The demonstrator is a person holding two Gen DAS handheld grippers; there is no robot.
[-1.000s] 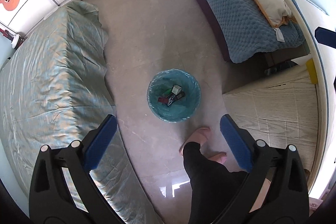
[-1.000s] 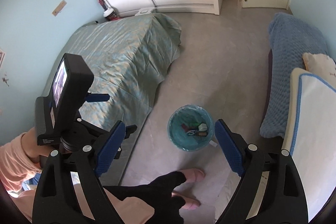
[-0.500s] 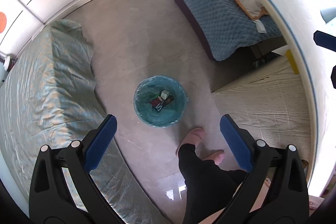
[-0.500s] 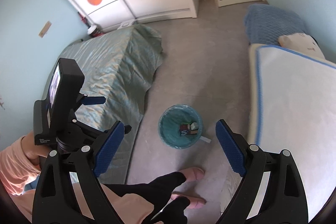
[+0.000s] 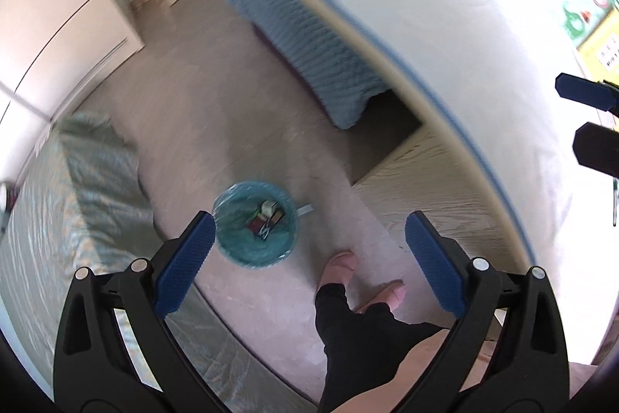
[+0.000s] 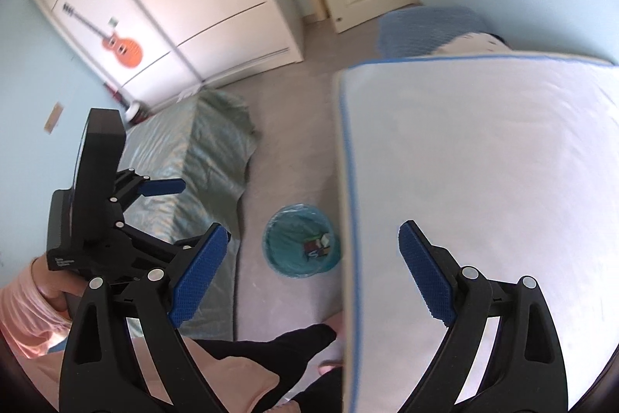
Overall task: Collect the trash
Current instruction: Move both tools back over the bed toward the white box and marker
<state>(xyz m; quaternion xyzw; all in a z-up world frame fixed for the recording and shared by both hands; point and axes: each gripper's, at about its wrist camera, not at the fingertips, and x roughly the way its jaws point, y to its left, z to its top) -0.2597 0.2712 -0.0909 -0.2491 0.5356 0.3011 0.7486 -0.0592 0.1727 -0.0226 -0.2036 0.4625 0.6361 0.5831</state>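
both grippers (image 5: 309, 254) (image 6: 313, 271) hang released above the bin (image 5: 256, 223); its small cartons (image 5: 267, 217) look light and stiff, best pinched across flat sides.

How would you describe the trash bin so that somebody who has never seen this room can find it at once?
Look at the strip of grey floor between the bed with the green cover and the white mattress with blue edging. The trash bin stands there, close to the mattress edge. It is the only round thing on the floor, lined with a teal bag, with a few small items inside.
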